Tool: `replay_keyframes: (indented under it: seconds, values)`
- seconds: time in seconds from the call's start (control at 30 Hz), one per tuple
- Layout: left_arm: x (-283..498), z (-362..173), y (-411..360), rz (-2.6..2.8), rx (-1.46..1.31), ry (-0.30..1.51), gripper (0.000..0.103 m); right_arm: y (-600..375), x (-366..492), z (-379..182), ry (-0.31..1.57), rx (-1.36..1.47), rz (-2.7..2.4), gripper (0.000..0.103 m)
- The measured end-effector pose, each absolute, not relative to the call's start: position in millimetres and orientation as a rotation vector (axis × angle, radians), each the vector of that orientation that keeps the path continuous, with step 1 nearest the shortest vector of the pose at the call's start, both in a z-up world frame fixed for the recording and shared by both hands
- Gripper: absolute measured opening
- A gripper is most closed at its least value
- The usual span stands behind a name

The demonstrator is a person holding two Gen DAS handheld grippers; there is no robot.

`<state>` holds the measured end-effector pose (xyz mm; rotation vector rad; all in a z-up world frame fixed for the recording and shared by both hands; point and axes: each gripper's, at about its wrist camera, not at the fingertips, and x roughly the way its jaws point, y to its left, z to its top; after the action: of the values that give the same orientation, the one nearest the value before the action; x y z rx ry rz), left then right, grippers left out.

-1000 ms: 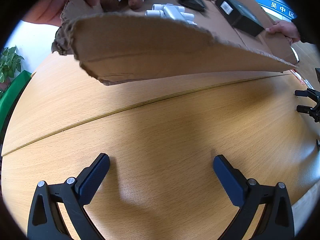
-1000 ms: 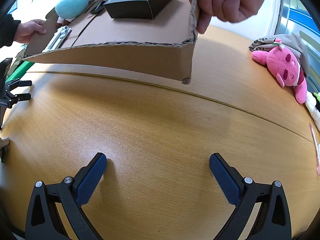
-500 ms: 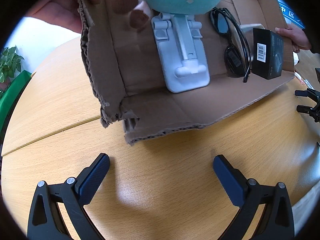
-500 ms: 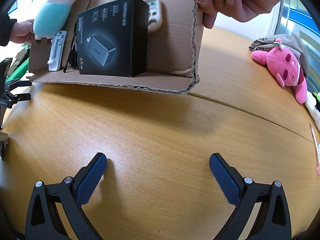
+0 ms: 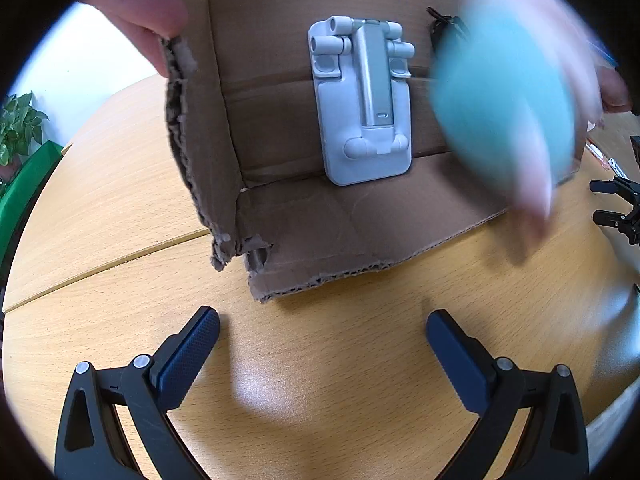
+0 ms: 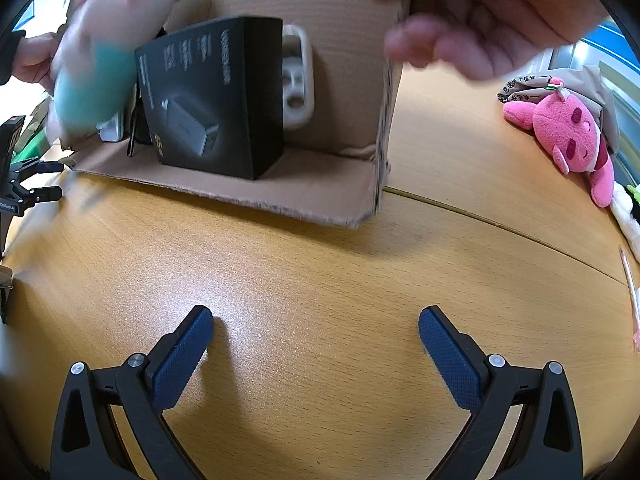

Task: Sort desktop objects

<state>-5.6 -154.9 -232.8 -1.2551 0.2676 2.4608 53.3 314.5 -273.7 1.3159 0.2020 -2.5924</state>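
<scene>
- A torn sheet of brown corrugated cardboard is tipped steeply over the bench, its ragged lower edge just above the wood, held at both sides by bare hands: one hand at the left edge in the left wrist view, another hand at the right edge in the right wrist view.
- A pale grey plastic folding phone stand lies flat against the tilted cardboard, its hinge knuckles uppermost.
- A turquoise and pale pink plush toy is a blur in front of the cardboard's right side; in the right wrist view it shows at the left, topped with a green tuft.
- A matt black cardboard box printed with a charger picture stands on the cardboard's lower fold, with a white plastic looped piece behind it.
- The bench is light wood-grain laminate with a thin curved seam and a soft glare patch.
- A pink plush toy lies on the bench's far right beside crumpled grey fabric; a green potted plant stands at the far left.
- The left gripper and the right gripper hover low over the bare bench, black frames with blue textured pads, jaws wide apart and holding nothing.
</scene>
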Motion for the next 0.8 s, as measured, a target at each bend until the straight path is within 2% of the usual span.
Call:
replay_keyframes:
  seconds: [0.8]
  values:
    - [-5.3, -230.9, -154.1, 2.460, -1.254, 0.268, 0.103, 315.4, 52.2, -274.3, 0.199, 1.320, -2.597, 0.103]
